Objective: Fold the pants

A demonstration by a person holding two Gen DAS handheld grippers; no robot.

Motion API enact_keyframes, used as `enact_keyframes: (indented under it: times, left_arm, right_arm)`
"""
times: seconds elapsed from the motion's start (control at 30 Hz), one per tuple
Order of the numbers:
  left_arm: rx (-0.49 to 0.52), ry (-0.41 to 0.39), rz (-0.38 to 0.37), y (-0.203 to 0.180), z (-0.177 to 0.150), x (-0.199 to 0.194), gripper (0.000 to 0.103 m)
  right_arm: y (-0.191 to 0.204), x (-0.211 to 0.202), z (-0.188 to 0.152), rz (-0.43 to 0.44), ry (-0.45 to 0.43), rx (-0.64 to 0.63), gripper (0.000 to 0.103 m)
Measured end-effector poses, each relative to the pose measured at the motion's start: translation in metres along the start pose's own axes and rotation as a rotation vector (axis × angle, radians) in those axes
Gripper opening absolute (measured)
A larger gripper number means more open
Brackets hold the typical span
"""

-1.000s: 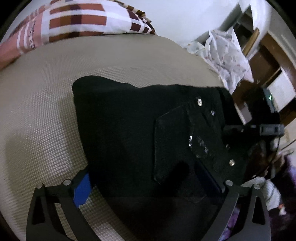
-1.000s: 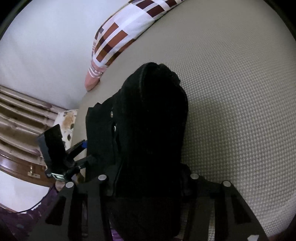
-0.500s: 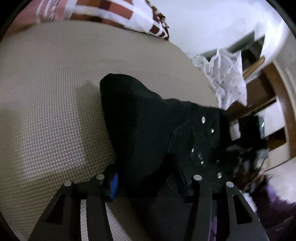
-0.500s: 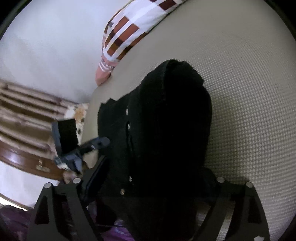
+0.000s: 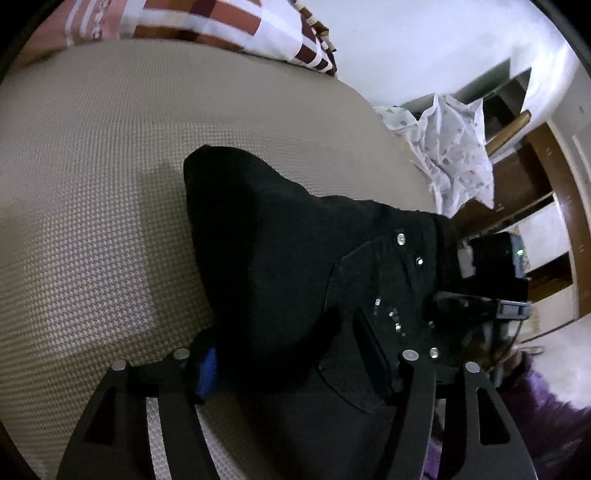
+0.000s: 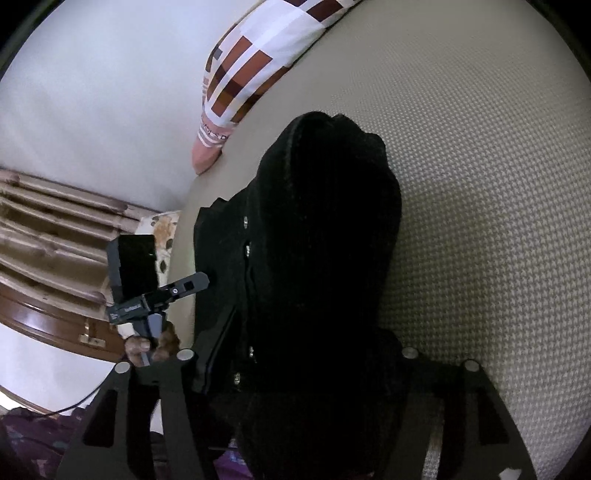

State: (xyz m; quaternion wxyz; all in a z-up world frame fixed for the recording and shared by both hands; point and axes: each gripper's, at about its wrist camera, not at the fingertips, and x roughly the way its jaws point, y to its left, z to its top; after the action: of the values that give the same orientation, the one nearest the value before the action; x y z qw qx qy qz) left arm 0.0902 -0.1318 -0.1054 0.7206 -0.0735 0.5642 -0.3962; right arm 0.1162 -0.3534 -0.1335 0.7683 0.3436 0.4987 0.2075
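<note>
Black pants (image 5: pixel 288 266) with metal rivets lie folded in a thick bundle on a beige bed (image 5: pixel 92 184). My left gripper (image 5: pixel 295 365) is closed on the near edge of the bundle, with fabric bunched between its fingers. My right gripper (image 6: pixel 295 373) is closed on the same pants (image 6: pixel 325 258) from the other side. The cloth hides the fingertips of both. The right gripper's body shows at the right in the left wrist view (image 5: pixel 491 280). The left gripper's body shows at the left in the right wrist view (image 6: pixel 147 280).
A checked red and white pillow (image 5: pixel 207 22) lies at the head of the bed and shows in the right wrist view (image 6: pixel 255 62). A white patterned cloth (image 5: pixel 454 155) hangs by brown wooden furniture (image 5: pixel 535 192) beyond the bed edge. Purple fabric (image 5: pixel 546 417) lies low at right.
Both grippers have closed from wide open onto the pants. The bundle has bunched up and risen from a flat rectangle. Both cameras have shifted closer.
</note>
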Motion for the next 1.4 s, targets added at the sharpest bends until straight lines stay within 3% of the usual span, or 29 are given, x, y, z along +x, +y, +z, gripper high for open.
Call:
enact_keyframes:
  times: [0.03,0.1,0.27,0.87,1.4]
  left_arm:
    - [0.002,-0.017,0.033,-0.001,-0.002,-0.001,0.046]
    - [-0.020,-0.045,0.032,0.001,-0.005,-0.005,0.040]
    - [0.083,-0.093,0.125,-0.026,-0.011,-0.013,0.023]
    - [0.059,-0.166,0.159,-0.029,-0.019,-0.045,0.021]
    - [0.063,-0.221,0.234,-0.017,-0.029,-0.078,0.021]
  right_arm:
    - [0.001,0.001,0.001,-0.008,0.001,-0.005,0.041]
    - [0.000,0.003,0.000,0.003,-0.010,0.007,0.038]
    - [0.008,0.002,0.000,0.016,-0.045,0.020,0.034]
    - [0.008,0.016,0.000,0.132,-0.091,0.112,0.031]
    - [0.035,0.047,0.006,0.152,-0.062,0.097,0.030]
